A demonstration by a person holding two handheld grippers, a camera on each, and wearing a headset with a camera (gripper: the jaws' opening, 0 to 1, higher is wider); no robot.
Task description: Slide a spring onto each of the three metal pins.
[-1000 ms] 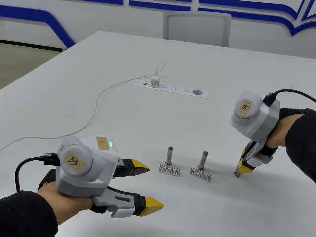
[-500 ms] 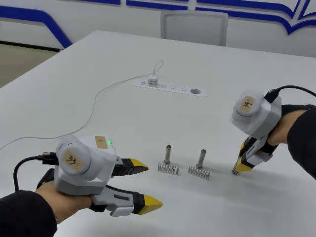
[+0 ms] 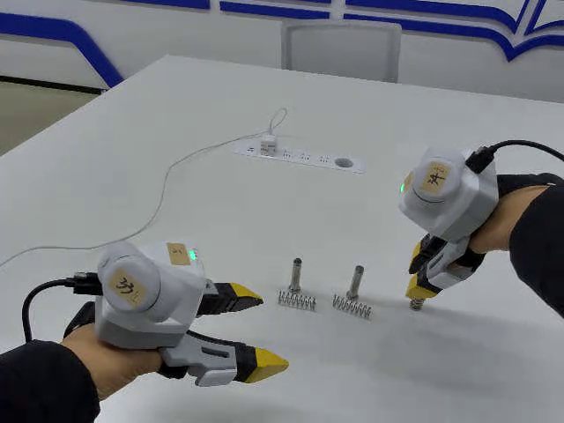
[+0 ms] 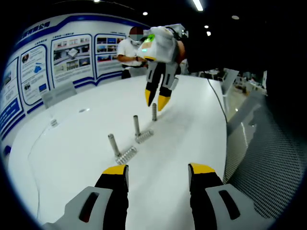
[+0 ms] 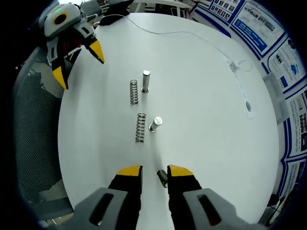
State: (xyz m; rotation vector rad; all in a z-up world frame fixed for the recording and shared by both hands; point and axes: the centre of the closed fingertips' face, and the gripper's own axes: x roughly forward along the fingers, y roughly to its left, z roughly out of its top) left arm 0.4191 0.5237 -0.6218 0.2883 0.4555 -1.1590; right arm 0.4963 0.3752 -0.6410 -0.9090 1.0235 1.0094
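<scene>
The left grey, yellow-tipped gripper [image 4: 157, 168] hangs wide open, empty. The right gripper [image 5: 155, 170] has its jaws narrowly parted around a spring-covered metal pin [image 5: 163, 178].

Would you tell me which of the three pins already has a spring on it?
The rightmost pin, under the right tool; the middle pin and leftmost pin stand bare, springs lying beside them.

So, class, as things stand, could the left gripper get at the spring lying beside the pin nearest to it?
Probably yes. The left gripper's jaws stand open and point towards that spring, with bare table between them. The right gripper is off at the far pin, out of the way.
</scene>
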